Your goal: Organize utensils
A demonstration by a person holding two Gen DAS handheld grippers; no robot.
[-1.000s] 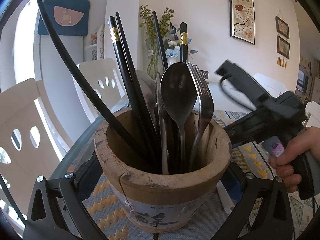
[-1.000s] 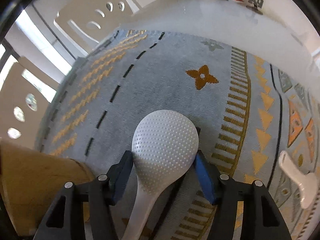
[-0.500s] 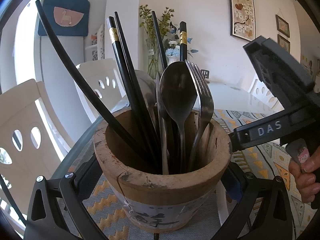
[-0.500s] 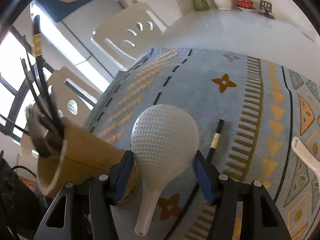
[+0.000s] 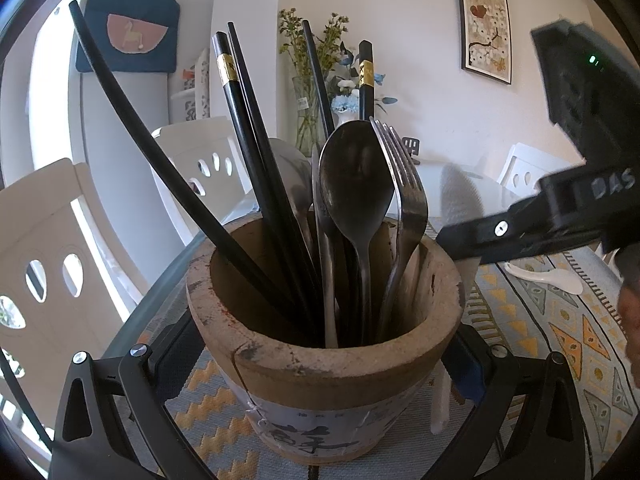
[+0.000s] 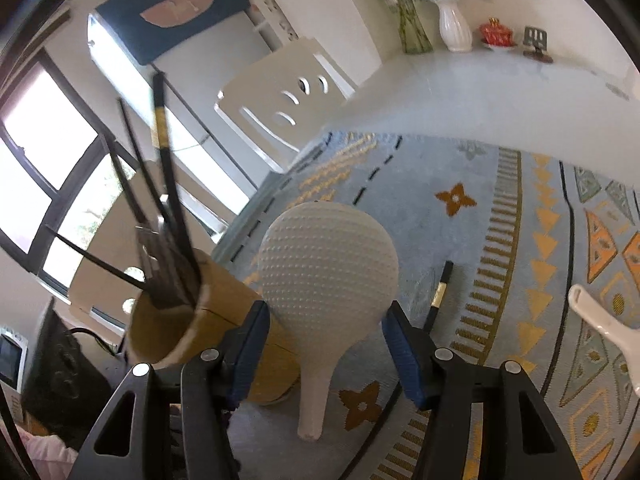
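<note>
A wooden utensil holder [image 5: 328, 364] stands on the patterned mat with my left gripper [image 5: 320, 360] shut on its sides. It holds black chopsticks [image 5: 256, 152], a metal spoon [image 5: 356, 184] and a fork [image 5: 404, 184]. My right gripper [image 6: 326, 320] is shut on the head of a white dimpled rice paddle [image 6: 328, 268]. The paddle hangs handle-down above the mat, just right of the holder [image 6: 192, 320]. The right jaws have just closed a little further on it. One right finger [image 5: 480, 236] shows beside the holder's rim.
A black chopstick [image 6: 440, 292] and a white ceramic spoon [image 6: 600, 320] lie on the mat [image 6: 500, 208] to the right. White chairs [image 6: 288, 104] stand along the table's far-left side. Vases [image 6: 452, 28] and small ornaments sit at the far end.
My right gripper has risen with the paddle and swung toward the holder, which now fills the lower left of its view. The left gripper and the holder have not moved.
</note>
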